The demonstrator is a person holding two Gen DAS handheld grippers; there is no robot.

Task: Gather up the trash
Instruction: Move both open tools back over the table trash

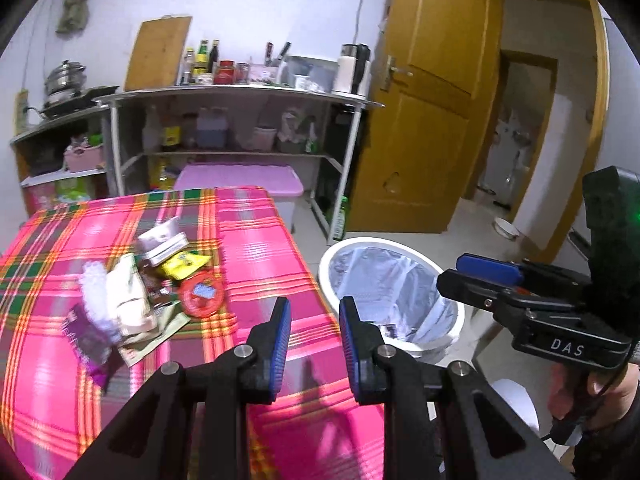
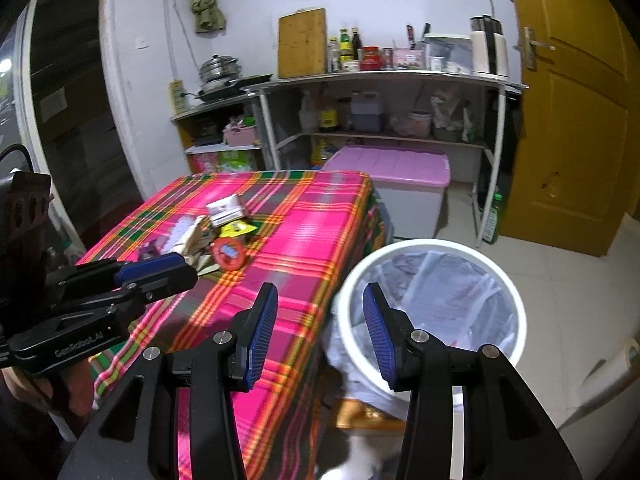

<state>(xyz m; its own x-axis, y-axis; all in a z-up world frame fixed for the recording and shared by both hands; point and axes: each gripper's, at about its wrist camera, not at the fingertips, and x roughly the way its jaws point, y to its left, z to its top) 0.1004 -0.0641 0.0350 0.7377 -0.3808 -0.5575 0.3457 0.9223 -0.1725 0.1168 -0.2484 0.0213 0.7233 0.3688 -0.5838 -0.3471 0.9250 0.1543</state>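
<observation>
Both grippers were held above the near edge of the table covered with a pink, green and orange plaid cloth [image 1: 248,248], pointing down and forward.

Left gripper [image 1: 315,334]: black frame, blue ribbed pads. Jaws stood apart with a clear gap; nothing lay between them, only cloth and the table edge showing through the gap. In the right wrist view it showed from the side at the left edge [image 2: 160,268], a hand [image 2: 76,390] beneath its handle.

Right gripper [image 2: 320,326]: same build. Jaws parted somewhat wider, and empty; the gap framed the table corner and the bin rim. The left wrist view caught it side-on at the right [image 1: 480,276], lettered "DAS".

Trash: a loose pile of wrappers and packets [image 1: 148,288] lay on the cloth, toward the middle-left of the table, well ahead of both grippers and touched by neither. Identifiable pieces: a round red lid or tub top [image 1: 202,294], a yellow packet [image 1: 184,265], a small white box [image 1: 162,242], and crumpled white paper [image 1: 98,296]. The rest was too blurred to sort.

Bin: a round white wastebasket lined with a clear plastic bag [image 2: 432,300] stood on the pale tiled floor [image 2: 560,272], just beside the table's right side.
</observation>
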